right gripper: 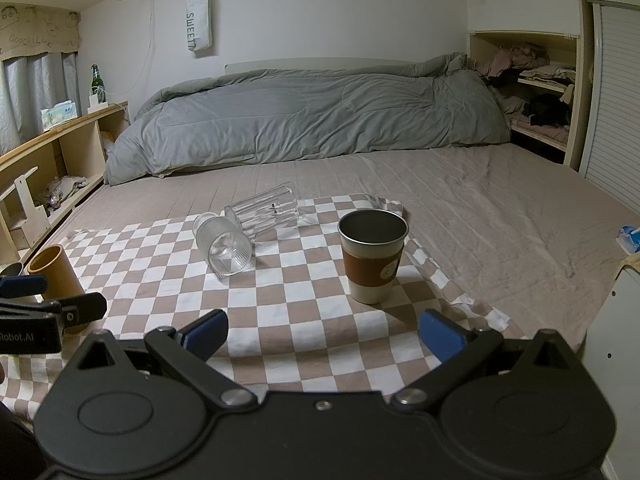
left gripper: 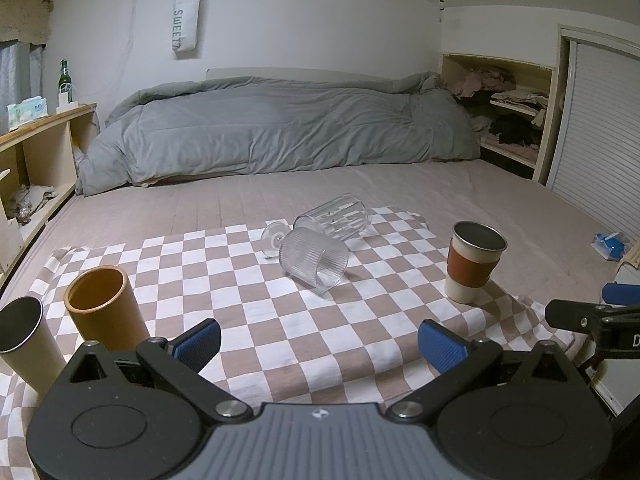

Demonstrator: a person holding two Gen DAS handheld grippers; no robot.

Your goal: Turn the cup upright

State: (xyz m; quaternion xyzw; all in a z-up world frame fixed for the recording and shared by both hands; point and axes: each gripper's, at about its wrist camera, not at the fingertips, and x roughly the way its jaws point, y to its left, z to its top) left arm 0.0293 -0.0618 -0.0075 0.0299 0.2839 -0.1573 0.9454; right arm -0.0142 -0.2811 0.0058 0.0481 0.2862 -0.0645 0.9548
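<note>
Only L view shows grey steel cup (left gripper: 20, 330) by tan cup (left gripper: 105, 312).

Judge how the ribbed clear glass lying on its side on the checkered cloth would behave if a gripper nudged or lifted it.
The ribbed glass is a cylinder on its side, so a nudge would probably roll it, though the soft checkered cloth may damp that. It looks like glass, hence likely fragile, and it lies close against the taller clear glass, so they could knock. The ribs may help grip.
</note>
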